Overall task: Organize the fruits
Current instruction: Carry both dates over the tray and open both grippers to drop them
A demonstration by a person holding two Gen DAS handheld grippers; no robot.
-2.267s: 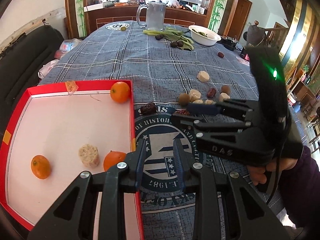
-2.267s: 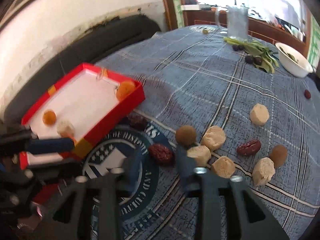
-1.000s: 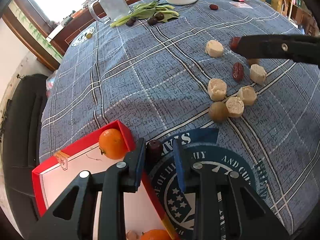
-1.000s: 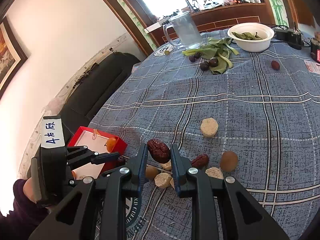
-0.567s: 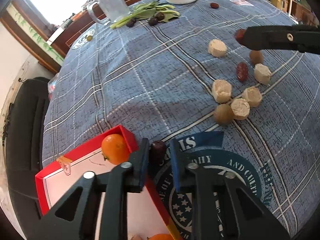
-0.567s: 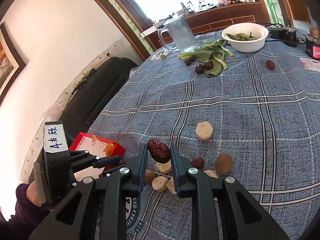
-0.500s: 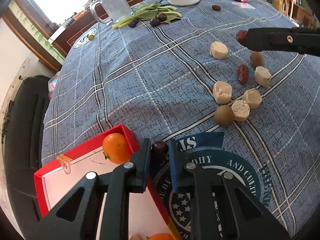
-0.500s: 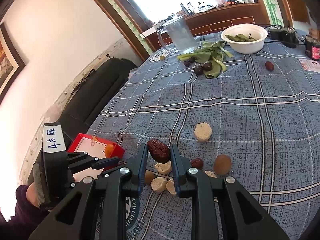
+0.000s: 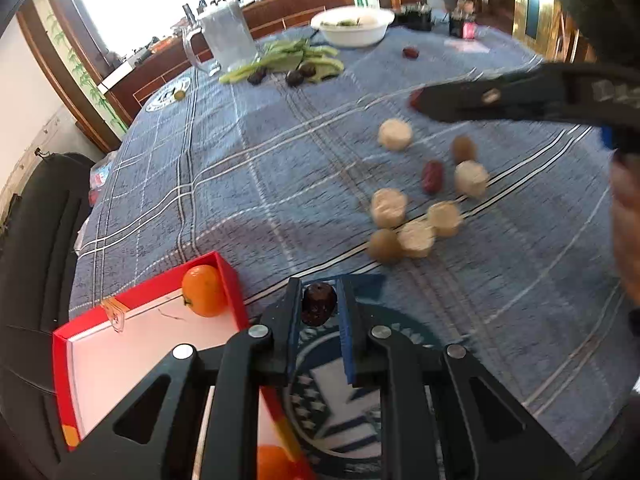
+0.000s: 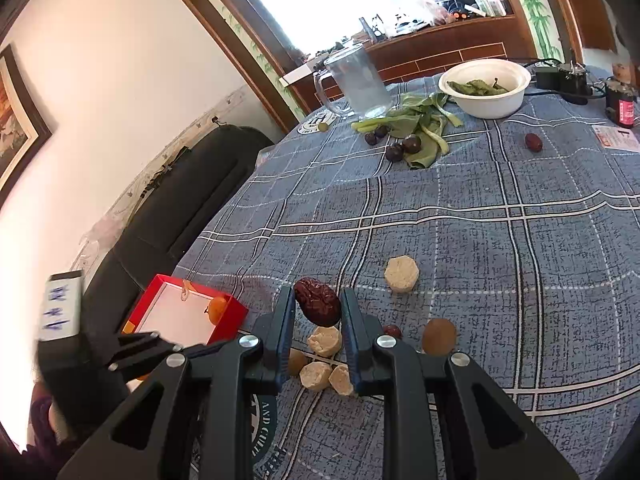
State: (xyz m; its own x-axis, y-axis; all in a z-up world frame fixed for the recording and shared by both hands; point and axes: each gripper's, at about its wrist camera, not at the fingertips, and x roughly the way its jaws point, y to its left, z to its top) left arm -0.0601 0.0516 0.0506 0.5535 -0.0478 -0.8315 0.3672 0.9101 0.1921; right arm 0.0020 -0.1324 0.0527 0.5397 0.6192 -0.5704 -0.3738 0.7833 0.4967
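My left gripper [image 9: 319, 303] is shut on a dark red date [image 9: 317, 309] and holds it just right of the red box [image 9: 230, 280], which has a white floor and oranges [image 9: 204, 290] inside. My right gripper [image 10: 318, 307] is shut on another wrinkled red date [image 10: 318, 306] and holds it high above the table. It shows in the left wrist view [image 9: 418, 100] at the upper right. Below it lie pale round pieces [image 10: 401, 273], brown fruits [image 10: 439, 336] and a loose date [image 9: 433, 176] on the blue checked cloth.
A glass pitcher [image 10: 358, 82], green leaves with dark plums [image 10: 412, 144], a white bowl [image 10: 486, 88] and a lone date [image 10: 533, 142] stand at the far end. A black sofa [image 10: 192, 196] runs along the table's left side. The box also shows in the right wrist view [image 10: 228, 320].
My left gripper has closed on the dark date beside the box and lifted it. My right gripper has risen higher with its date.
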